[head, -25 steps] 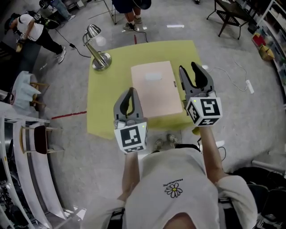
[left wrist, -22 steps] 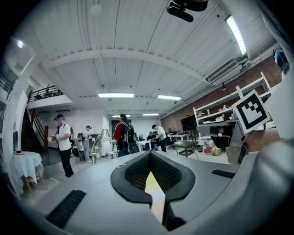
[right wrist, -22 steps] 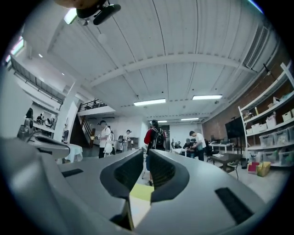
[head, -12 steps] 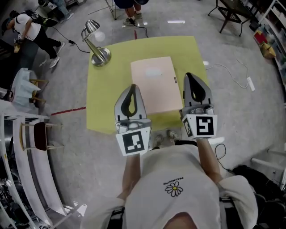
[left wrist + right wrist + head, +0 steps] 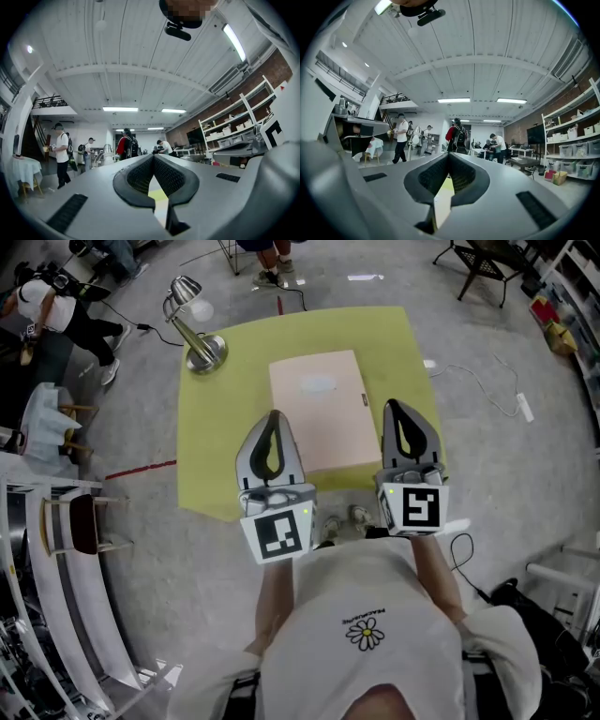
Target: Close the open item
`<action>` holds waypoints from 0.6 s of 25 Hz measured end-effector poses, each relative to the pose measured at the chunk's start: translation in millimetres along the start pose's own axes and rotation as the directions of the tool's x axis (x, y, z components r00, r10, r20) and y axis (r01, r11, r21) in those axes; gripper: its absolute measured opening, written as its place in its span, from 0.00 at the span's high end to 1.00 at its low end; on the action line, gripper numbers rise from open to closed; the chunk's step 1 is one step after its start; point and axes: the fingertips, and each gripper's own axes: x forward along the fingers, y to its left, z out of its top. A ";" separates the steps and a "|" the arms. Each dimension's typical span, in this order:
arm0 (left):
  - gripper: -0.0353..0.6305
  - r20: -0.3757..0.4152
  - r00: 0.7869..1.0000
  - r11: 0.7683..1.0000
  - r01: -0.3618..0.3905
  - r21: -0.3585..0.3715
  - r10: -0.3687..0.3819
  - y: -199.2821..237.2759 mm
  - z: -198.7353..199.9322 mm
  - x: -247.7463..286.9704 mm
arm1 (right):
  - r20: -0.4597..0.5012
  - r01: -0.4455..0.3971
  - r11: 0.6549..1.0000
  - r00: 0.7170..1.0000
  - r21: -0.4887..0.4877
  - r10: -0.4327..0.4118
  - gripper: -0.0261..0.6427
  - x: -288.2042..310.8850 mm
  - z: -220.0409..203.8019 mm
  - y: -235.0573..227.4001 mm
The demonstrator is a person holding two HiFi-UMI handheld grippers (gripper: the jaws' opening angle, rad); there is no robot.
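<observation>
The pink folder (image 5: 317,418) lies flat and closed at the middle of the table (image 5: 211,451). It is a pale rectangle with a small dark tab at its right edge and a faint oval mark near its far end. Its near edge is between the two grippers.

The table has a yellow-green top. A metal desk lamp (image 5: 192,329) stands at its far left corner, well apart from the folder. The floor (image 5: 497,456) is grey concrete with a white cable (image 5: 487,390) across it. People stand beyond the table, and shelves line a brick wall on the right.

The left gripper (image 5: 273,414) has its jaws pressed together with nothing between them. The right gripper (image 5: 394,409) is in the same state.

One second ago the right jaws were spread; they have since closed on nothing, and that gripper has drawn back toward the person.
</observation>
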 end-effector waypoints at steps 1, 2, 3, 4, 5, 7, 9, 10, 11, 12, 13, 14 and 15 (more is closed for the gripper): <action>0.93 -0.001 1.000 1.000 0.000 0.000 0.000 0.2 -0.5 0.3 | -0.002 0.003 1.000 1.000 -0.002 -0.003 0.94 -0.6 -1.0 -0.2; 0.93 -0.002 1.000 1.000 0.000 0.000 0.000 0.4 -0.6 0.6 | -0.004 0.006 1.000 1.000 -0.003 -0.006 0.94 -1.3 -1.9 -0.6; 0.93 -0.001 1.000 1.000 0.000 -0.001 0.000 0.7 -0.5 0.9 | -0.006 0.008 1.000 1.000 -0.002 -0.008 0.94 -1.9 -2.4 -0.7; 0.93 0.000 1.000 1.000 0.001 -0.003 -0.001 0.9 -0.2 1.1 | -0.007 0.007 1.000 1.000 -0.002 -0.007 0.94 -2.4 -2.6 -0.4; 0.93 -0.001 1.000 1.000 0.001 -0.003 -0.001 1.0 -0.2 1.4 | -0.007 0.003 1.000 1.000 0.000 -0.003 0.94 -2.6 -2.7 0.2; 0.93 -0.005 1.000 1.000 0.003 -0.002 -0.003 0.7 -0.9 2.2 | -0.010 0.000 1.000 1.000 -0.001 0.000 0.94 -2.7 -3.5 0.4; 0.93 -0.007 1.000 1.000 0.006 0.000 -0.006 -0.2 -0.9 2.9 | -0.016 0.005 1.000 1.000 -0.005 -0.005 0.94 -2.9 -4.8 -0.6; 0.93 -0.007 1.000 1.000 0.007 0.001 -0.007 -0.7 -0.5 2.9 | -0.020 0.008 1.000 1.000 -0.005 -0.008 0.94 -3.3 -5.2 -1.3; 0.93 -0.006 1.000 1.000 0.008 0.001 -0.008 -1.3 -0.1 2.9 | -0.022 0.011 1.000 1.000 -0.006 -0.011 0.94 -3.6 -5.3 -2.0; 0.93 -0.006 1.000 1.000 0.008 0.003 -0.008 -1.8 0.2 2.9 | -0.021 0.012 1.000 1.000 -0.009 -0.013 0.94 -3.8 -4.8 -2.3; 0.93 -0.005 1.000 1.000 0.009 0.005 -0.009 -2.2 0.5 3.1 | -0.013 0.012 1.000 1.000 -0.012 -0.012 0.94 -3.6 -3.6 -2.2; 0.93 -0.005 1.000 1.000 0.009 0.007 -0.009 -2.4 0.7 3.5 | -0.004 0.012 1.000 1.000 -0.013 -0.012 0.94 -3.1 -2.1 -2.0; 0.93 -0.005 1.000 1.000 0.009 0.007 -0.009 -2.5 0.9 4.2 | 0.002 0.013 1.000 1.000 -0.012 -0.013 0.94 -2.5 -0.9 -2.2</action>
